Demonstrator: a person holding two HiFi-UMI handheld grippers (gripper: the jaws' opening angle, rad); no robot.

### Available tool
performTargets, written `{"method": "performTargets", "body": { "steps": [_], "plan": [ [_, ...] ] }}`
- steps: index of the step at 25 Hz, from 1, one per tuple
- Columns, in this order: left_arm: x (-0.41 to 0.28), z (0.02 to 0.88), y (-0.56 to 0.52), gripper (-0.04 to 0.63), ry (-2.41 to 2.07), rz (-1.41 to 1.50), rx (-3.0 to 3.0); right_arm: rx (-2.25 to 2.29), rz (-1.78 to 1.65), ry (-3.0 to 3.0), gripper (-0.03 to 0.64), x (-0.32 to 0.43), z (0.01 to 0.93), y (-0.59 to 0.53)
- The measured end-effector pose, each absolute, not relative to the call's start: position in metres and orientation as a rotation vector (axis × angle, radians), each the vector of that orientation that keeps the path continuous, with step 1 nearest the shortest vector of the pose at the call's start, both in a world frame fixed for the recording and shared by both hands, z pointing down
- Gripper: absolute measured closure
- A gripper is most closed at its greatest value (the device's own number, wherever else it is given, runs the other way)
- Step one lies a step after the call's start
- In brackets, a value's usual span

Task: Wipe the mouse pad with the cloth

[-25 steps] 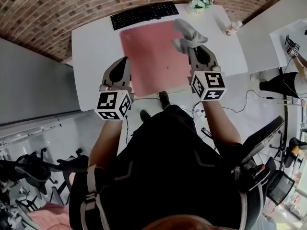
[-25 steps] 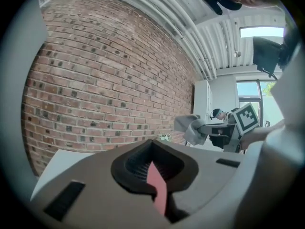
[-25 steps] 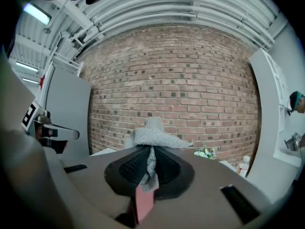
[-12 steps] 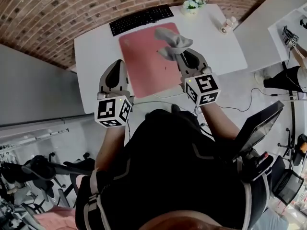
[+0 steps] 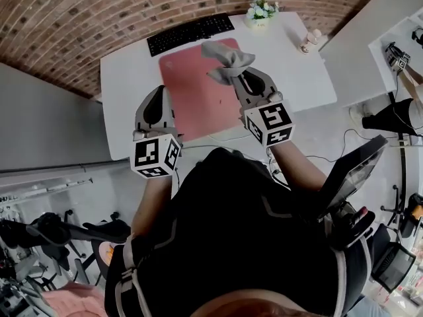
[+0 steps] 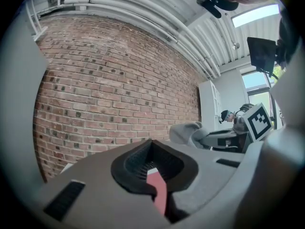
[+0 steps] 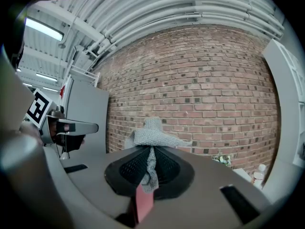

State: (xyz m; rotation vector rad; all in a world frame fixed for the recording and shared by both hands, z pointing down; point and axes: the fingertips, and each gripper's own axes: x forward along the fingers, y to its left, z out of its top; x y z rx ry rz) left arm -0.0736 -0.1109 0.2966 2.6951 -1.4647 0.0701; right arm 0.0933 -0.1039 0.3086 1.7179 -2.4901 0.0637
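My left claw hangs at the mouse pad's near-left corner, much where it was a second ago. Its jaws are together on nothing, and only a sliver of pink pad shows past them in the left gripper view. It has no part in the wiping yet.

Over the pad's far half, my right claw is clamped on the grey cloth, which stands bunched above the jaws in the right gripper view. A second ago the cloth sat at the pad's right edge. Now it has come inward, toward the pad's middle and just short of the keyboard beyond the far edge.

I read that as a leftward stroke along the far strip. I can't tell whether the cloth actually presses on the pad. The near half looks not yet covered.
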Motion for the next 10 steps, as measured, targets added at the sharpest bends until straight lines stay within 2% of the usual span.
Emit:
{"method": "performTargets", "body": {
  "steps": [10],
  "plan": [
    [-0.062,0.295,-0.118,0.592,-1.440,0.071,2.673,1.765,0.092,-2.495,0.584,0.112,0.308,-0.112]
  ]
}}
